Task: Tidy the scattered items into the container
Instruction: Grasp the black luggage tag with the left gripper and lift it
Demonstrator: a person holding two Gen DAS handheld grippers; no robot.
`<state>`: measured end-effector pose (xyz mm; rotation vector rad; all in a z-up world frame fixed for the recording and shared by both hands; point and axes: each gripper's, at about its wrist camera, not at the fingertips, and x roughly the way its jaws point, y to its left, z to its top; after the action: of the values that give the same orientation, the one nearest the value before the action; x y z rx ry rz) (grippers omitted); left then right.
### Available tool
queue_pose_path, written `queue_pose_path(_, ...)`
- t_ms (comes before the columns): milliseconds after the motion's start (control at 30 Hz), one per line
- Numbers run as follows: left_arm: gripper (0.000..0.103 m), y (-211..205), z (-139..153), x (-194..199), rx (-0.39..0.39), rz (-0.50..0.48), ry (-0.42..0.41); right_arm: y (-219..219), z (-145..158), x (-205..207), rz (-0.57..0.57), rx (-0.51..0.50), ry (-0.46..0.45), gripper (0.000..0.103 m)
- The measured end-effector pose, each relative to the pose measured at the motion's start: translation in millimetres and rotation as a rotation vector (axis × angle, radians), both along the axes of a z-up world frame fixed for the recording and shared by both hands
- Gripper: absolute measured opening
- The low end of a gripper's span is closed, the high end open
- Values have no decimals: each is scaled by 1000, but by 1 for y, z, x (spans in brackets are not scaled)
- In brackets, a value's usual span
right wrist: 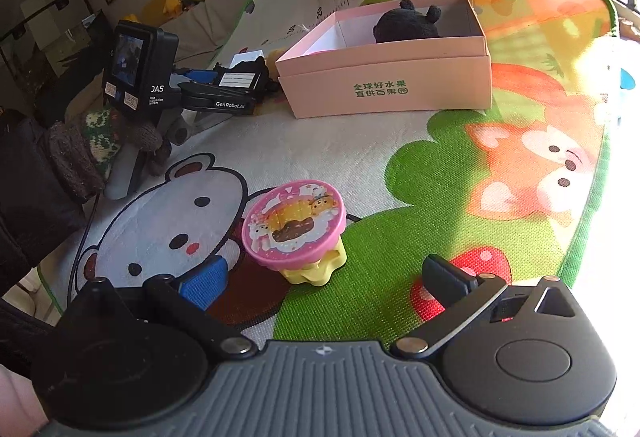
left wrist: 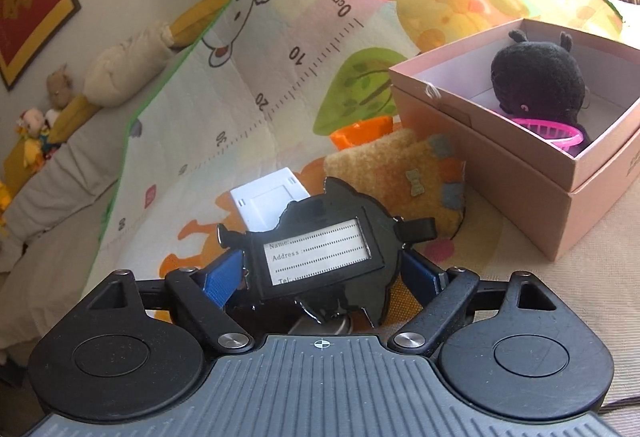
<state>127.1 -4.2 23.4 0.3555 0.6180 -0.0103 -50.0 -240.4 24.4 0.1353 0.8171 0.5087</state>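
My left gripper (left wrist: 324,273) is shut on a black luggage tag (left wrist: 320,249) with a Name/Address window, held above the mat just left of the pink cardboard box (left wrist: 500,173). The box holds a black plush toy (left wrist: 536,81) and a pink plastic basket (left wrist: 556,129). My right gripper (right wrist: 324,279) is open, its fingers either side of a pink-topped toy on a yellow base (right wrist: 298,227) that stands on the mat. The box (right wrist: 392,77) and the left gripper with the tag (right wrist: 240,81) show farther off in the right wrist view.
A yellow felt pouch (left wrist: 400,177), an orange cup (left wrist: 360,133) and a white card (left wrist: 268,201) lie on the play mat (left wrist: 280,77) beside the box. Plush toys and cushions (left wrist: 120,73) line the wall at left. The mat's green edge (right wrist: 592,157) runs along the right.
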Motion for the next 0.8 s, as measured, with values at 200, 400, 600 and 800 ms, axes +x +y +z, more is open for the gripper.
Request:
queue_pose_path(200, 89, 14, 27, -62, -442, 66, 96, 7, 0, -4, 12, -49, -29, 103)
queue_pose_path(400, 93, 3, 8, -109, -583, 74, 237, 18, -3, -10, 46, -134, -64, 103)
queue_pose_path(600, 98, -7, 14, -137, -661, -191, 386, 21, -5, -13, 65, -167, -84, 103)
queue_pose_path(800, 102, -37, 27, -154, -218, -312, 170, 20, -6, -14, 65, -161, -93, 103)
